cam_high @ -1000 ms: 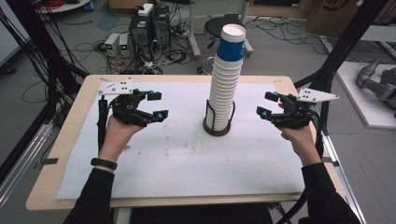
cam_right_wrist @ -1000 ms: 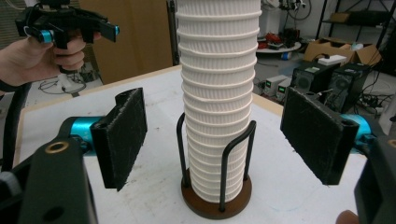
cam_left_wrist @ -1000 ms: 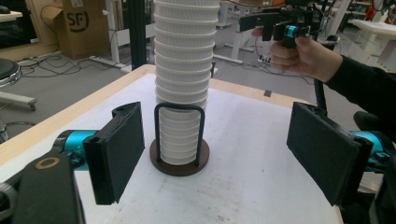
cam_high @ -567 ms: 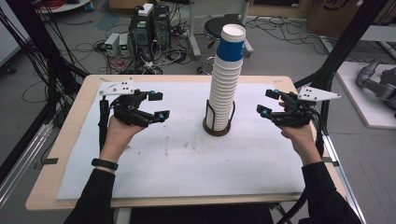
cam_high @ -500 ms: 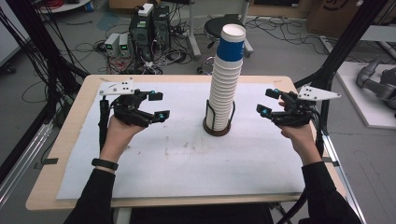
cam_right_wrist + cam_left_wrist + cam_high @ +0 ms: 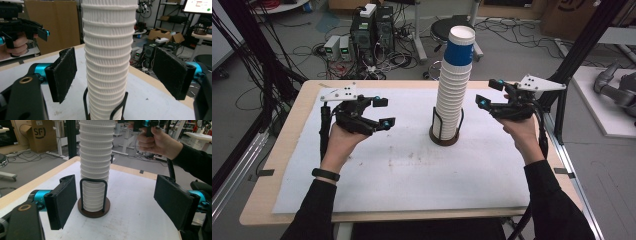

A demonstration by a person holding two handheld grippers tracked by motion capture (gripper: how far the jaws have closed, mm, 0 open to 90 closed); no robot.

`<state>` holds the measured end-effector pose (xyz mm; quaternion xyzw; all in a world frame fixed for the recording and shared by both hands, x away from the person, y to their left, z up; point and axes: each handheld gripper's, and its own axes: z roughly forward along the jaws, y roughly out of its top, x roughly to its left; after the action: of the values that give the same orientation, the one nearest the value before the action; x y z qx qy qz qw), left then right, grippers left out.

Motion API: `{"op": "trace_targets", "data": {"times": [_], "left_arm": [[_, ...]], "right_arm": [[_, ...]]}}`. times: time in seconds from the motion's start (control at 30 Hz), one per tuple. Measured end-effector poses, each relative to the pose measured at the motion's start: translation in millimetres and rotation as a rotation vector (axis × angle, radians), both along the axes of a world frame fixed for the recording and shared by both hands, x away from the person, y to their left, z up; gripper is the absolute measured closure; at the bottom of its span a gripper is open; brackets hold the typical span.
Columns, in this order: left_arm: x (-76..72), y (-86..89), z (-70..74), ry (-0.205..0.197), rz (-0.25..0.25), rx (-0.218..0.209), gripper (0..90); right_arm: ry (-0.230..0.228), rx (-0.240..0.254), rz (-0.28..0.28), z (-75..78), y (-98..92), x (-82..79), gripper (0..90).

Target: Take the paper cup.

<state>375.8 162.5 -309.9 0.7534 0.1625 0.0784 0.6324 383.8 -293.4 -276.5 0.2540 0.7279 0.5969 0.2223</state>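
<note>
A tall stack of white ribbed paper cups [image 6: 453,90], topped by a blue cup [image 6: 460,46], stands in a round brown holder [image 6: 444,136] with black wire uprights at the table's middle. My left gripper [image 6: 383,112] hovers to its left, open, jaws pointing at the stack [image 6: 95,165] and nothing between them [image 6: 117,205]. My right gripper [image 6: 490,94] hangs to the stack's right, a little above the table. Its jaws have just been opening and stand apart, empty, with the stack [image 6: 108,57] a short way ahead between their lines [image 6: 120,75].
A white sheet [image 6: 407,165] covers most of the wooden table [image 6: 272,195]. Black frame posts [image 6: 579,50] rise at the right, and computers and cables [image 6: 372,30] lie on the floor behind. A stool [image 6: 449,27] stands beyond the far edge.
My right gripper has risen a little and shifted, and its jaws stand wider apart. The left gripper and the cup stack have kept still.
</note>
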Motion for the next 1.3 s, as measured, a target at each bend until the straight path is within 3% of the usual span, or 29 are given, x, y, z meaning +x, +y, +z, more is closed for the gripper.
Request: {"op": "trace_targets", "data": {"times": [0.6, 0.93, 1.3], "left_arm": [[0.8, -4.2, 2.4, -0.004, -0.014, -0.001, 18.5], [0.2, -5.0, 4.5, -0.007, -0.018, -0.011, 18.4], [0.8, -10.1, 13.3, -0.021, -0.023, -0.019, 18.2]], "right_arm": [[-0.006, -0.035, -0.028, 18.1, 42.9, 28.8, 20.2], [0.017, -0.005, -0.014, 19.7, 54.6, 36.6, 18.3], [0.021, -0.023, -0.031, 21.7, 64.1, 41.3, 14.9]]}}
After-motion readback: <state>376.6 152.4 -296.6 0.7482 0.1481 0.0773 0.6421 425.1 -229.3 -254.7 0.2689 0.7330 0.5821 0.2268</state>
